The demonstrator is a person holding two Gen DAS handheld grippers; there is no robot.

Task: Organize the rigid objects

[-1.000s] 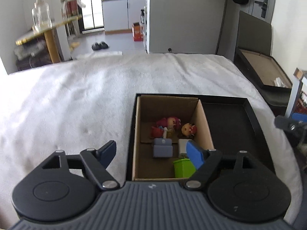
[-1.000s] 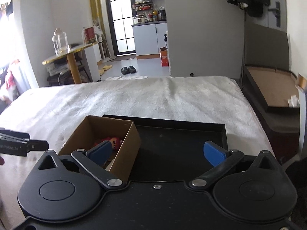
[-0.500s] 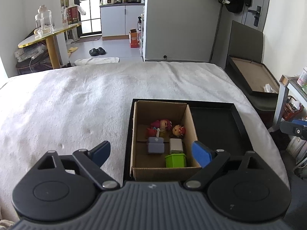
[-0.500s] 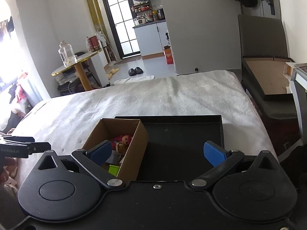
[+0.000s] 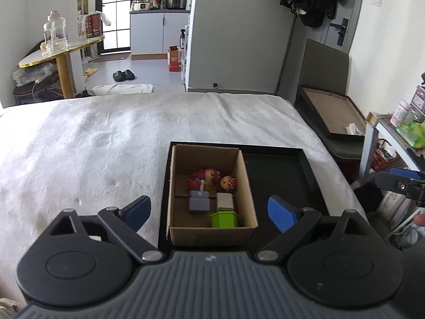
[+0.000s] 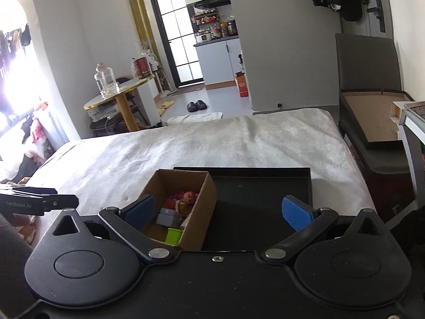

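Note:
A cardboard box (image 5: 244, 175) stands in the left half of a black tray (image 5: 302, 156) on a white bed. Inside it lie red and yellow doll figures (image 5: 209, 176), a grey-blue block (image 5: 198, 204), a pale block (image 5: 224, 201) and a green cup (image 5: 223, 218). My left gripper (image 5: 209, 211) is open and empty, above and in front of the box. My right gripper (image 6: 220, 211) is open and empty, above the tray; the box (image 6: 204, 207) and tray (image 6: 265, 186) show below it.
The white bedcover (image 5: 106, 143) spreads to the left and beyond the tray. A dark open case (image 5: 332, 111) stands right of the bed. A side shelf (image 5: 398, 130) with clutter is at far right. A round table (image 6: 119, 98) stands at back left.
Both grippers have drawn back and risen from the box, which looks smaller and farther now. Both stay open and empty. The objects in the box have not moved.

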